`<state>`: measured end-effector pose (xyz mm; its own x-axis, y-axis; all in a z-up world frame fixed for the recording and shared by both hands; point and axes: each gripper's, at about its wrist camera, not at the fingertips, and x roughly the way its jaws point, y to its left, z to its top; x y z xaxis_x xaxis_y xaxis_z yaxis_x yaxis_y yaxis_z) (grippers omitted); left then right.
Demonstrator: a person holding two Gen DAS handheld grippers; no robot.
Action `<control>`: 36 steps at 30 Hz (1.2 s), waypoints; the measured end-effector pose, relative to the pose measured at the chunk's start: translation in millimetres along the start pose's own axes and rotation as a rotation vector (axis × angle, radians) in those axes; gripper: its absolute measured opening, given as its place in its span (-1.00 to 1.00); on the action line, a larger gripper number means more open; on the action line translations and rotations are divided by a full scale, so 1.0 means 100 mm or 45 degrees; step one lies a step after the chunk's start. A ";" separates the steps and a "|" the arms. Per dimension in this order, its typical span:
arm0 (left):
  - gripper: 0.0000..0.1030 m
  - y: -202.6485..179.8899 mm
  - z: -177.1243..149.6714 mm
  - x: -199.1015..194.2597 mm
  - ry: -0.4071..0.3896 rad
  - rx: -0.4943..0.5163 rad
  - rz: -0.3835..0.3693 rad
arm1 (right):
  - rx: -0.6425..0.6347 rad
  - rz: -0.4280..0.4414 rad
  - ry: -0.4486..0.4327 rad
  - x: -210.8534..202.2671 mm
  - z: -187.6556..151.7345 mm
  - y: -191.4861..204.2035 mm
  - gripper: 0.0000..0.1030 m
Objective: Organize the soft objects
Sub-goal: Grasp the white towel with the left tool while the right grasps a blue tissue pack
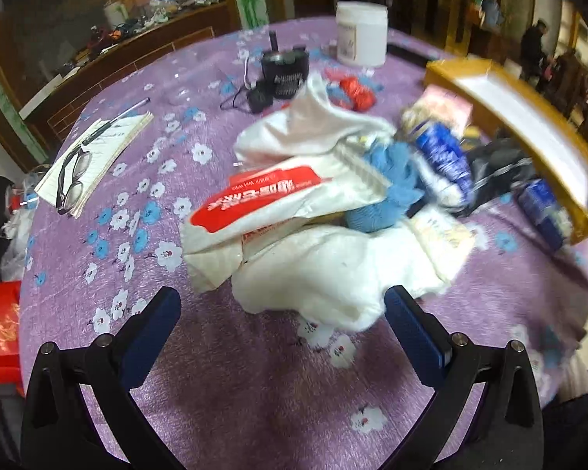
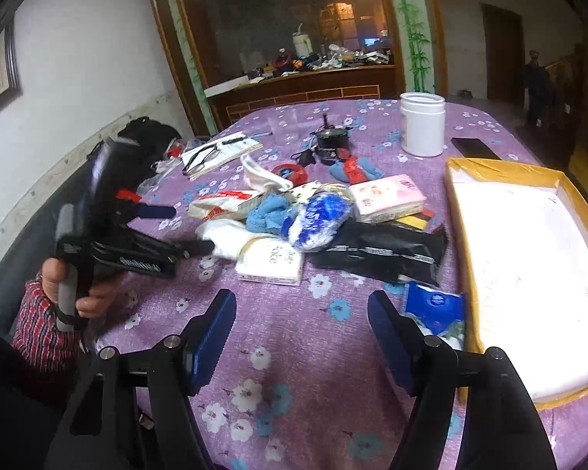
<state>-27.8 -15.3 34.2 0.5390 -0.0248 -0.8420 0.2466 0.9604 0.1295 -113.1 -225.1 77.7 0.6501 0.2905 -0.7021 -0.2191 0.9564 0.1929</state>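
Note:
A heap of soft things lies on the purple flowered table: a white cloth, a red-and-white packet, a blue cloth, a blue-and-white bag, a pink tissue pack, a white tissue pack, a black packet and a small blue pack. My left gripper is open, its tips either side of the white cloth's near edge; it also shows in the right wrist view. My right gripper is open and empty over bare tablecloth, short of the heap.
A shallow yellow box with a white inside lies at the right. A white jar, a black pot, a phone, a notepad with glasses and red yarn stand farther back.

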 end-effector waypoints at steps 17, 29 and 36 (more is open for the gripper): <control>-0.64 -0.21 -0.07 -0.02 0.001 -0.078 -0.038 | 0.135 -0.179 0.101 0.00 -0.17 -0.40 0.33; -0.64 -0.18 -0.08 0.03 -0.023 -0.082 -0.077 | 0.323 -0.528 0.228 0.44 -0.09 -0.53 0.33; -0.66 -0.16 -0.11 0.02 -0.040 -0.080 -0.089 | 0.310 -0.538 0.245 0.55 -0.03 -0.54 -0.09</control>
<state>-39.8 -27.3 25.0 0.5473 -0.1001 -0.8310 0.2342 0.9715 0.0372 -67.7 -261.0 26.0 0.4946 -0.1109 -0.8620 0.2237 0.9746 0.0030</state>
